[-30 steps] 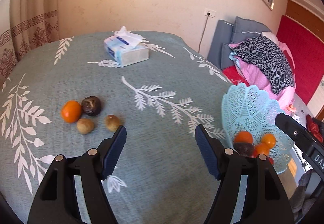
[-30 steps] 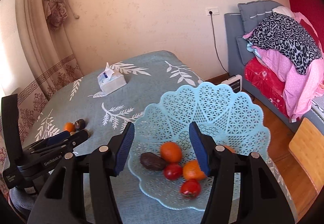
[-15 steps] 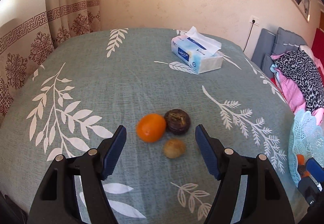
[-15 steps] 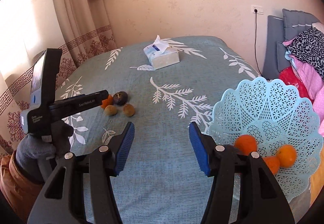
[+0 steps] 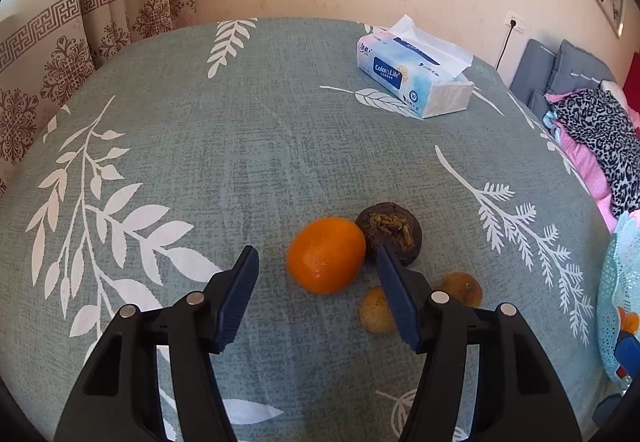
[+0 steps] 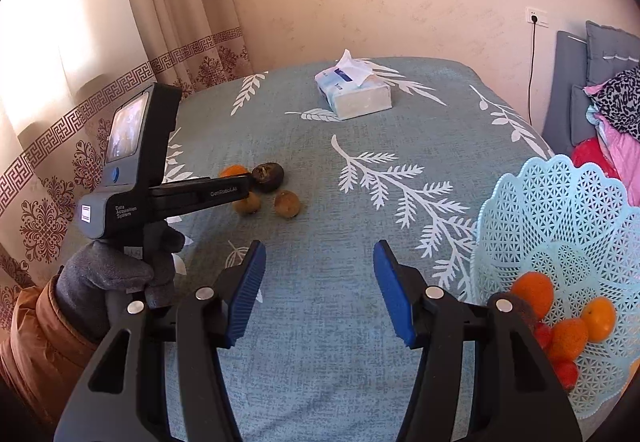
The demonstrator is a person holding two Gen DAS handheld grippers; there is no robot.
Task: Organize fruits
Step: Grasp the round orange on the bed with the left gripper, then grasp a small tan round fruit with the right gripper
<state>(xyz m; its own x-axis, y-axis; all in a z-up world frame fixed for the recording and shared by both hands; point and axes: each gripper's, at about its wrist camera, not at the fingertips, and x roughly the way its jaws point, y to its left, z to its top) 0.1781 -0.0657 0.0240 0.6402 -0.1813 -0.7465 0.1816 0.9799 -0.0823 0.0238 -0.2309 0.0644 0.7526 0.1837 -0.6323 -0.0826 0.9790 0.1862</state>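
An orange (image 5: 326,255) lies on the teal leaf-print tablecloth (image 5: 240,146), touching a dark round fruit (image 5: 390,232). Two small brown fruits (image 5: 374,309) (image 5: 460,289) lie just right of it. My left gripper (image 5: 316,262) is open and low, its fingers on either side of the orange without touching it. In the right wrist view the left gripper's tip (image 6: 248,184) reaches the same fruits (image 6: 287,203). My right gripper (image 6: 319,256) is open and empty above the cloth, left of the light-blue lattice basket (image 6: 560,210) holding oranges (image 6: 534,292) and red fruits.
A tissue pack (image 5: 412,80) lies at the far side of the table. Patterned curtains (image 5: 80,42) hang at the left. A sofa with piled clothes (image 5: 600,134) stands to the right. The basket edge (image 5: 620,282) shows at the left wrist view's right rim.
My left gripper swung left from the basket and closed in on the loose fruits, now straddling the orange. My right gripper turned left, away from the basket, toward the table's middle.
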